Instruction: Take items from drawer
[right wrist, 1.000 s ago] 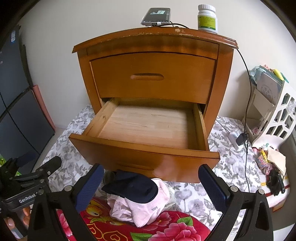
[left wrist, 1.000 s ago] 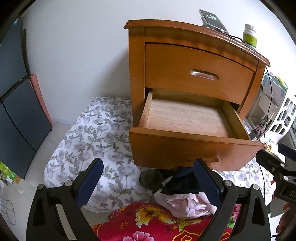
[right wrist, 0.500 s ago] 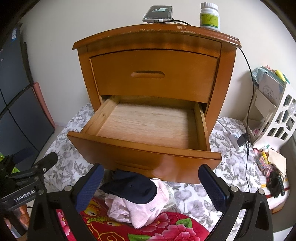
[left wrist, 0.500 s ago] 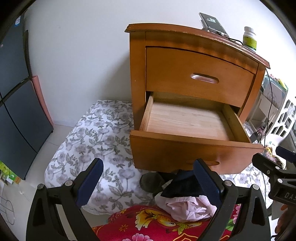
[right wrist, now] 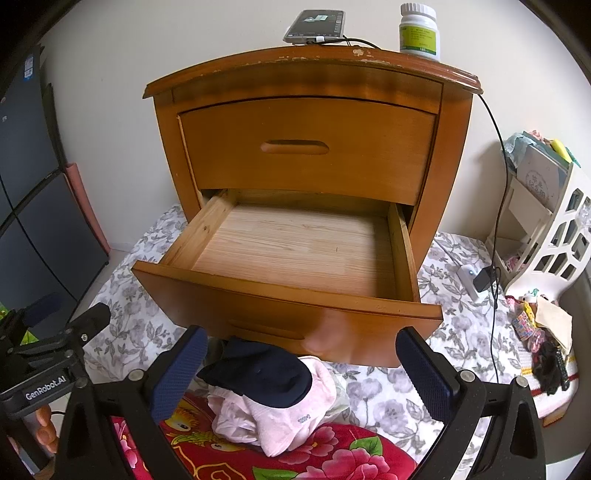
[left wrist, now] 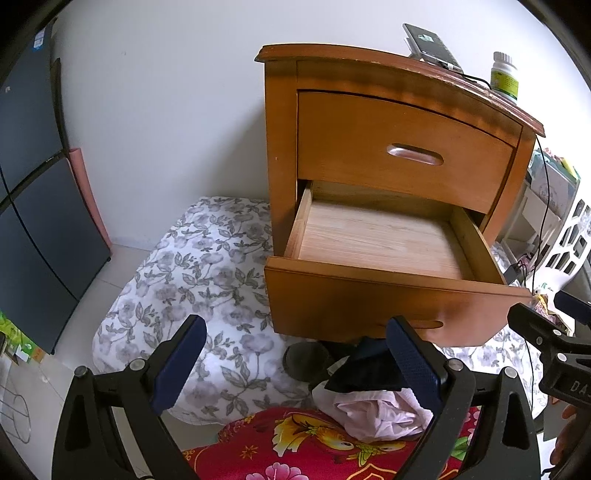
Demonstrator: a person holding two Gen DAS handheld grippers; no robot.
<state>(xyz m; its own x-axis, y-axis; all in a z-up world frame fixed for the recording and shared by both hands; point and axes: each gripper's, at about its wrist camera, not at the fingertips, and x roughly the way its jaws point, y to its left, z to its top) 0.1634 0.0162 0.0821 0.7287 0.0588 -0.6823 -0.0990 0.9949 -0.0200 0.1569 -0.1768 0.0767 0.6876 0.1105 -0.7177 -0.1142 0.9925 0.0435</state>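
The wooden nightstand's lower drawer [left wrist: 376, 240] [right wrist: 295, 251] is pulled out and its plank floor is bare. Below the drawer front, a dark navy sock [right wrist: 258, 376] [left wrist: 362, 376] lies on top of crumpled pink socks [right wrist: 295, 417] [left wrist: 373, 413], on a red floral blanket [right wrist: 332, 454]. My left gripper [left wrist: 295, 328] is open, holding nothing, just short of the pile. My right gripper [right wrist: 301, 336] is open above the socks with nothing between its fingers. Each gripper shows at the edge of the other's view: the left gripper [right wrist: 70, 310], the right gripper [left wrist: 541, 306].
The upper drawer [right wrist: 306, 147] is closed. A phone [right wrist: 314, 26] on a cable and a white pill bottle [right wrist: 419, 31] sit on the nightstand top. A white plastic rack [right wrist: 546, 229] stands to the right, a dark cabinet [left wrist: 33, 206] to the left. A grey floral sheet [left wrist: 207, 266] covers the floor.
Both grippers have drifted only slightly in front of the nightstand. The drawer stays open and the sock pile has not moved.
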